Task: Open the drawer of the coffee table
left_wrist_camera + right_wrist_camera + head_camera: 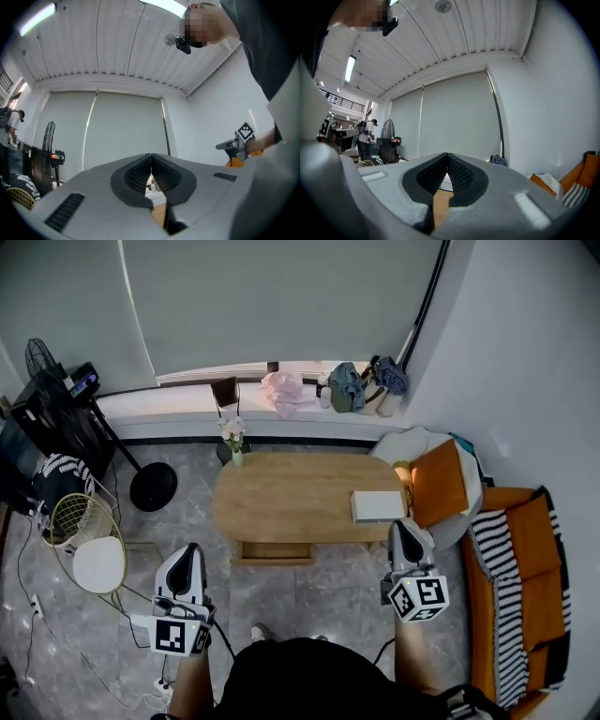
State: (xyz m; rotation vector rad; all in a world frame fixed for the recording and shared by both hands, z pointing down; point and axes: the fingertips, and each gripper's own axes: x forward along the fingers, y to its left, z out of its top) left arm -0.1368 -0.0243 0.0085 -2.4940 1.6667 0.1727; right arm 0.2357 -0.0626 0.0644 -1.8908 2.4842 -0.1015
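The oval wooden coffee table [291,498] stands in the middle of the head view. Its drawer [275,552] shows as a wooden box under the near edge, reaching a little past the top. My left gripper [190,551] hangs in the air short of the table's near left corner, shut with nothing in it [150,157]. My right gripper [405,529] is held off the table's near right end, its pads also together and empty [447,155]. Neither touches the table or the drawer. A strip of the tabletop [439,206] shows below the right jaws.
A white box [378,506] lies on the table's right end and a vase of flowers [233,439] stands at its far left. A wire chair [92,545] and a standing fan [150,486] are to the left. A beanbag [439,482] and a striped orange sofa [525,587] are at the right.
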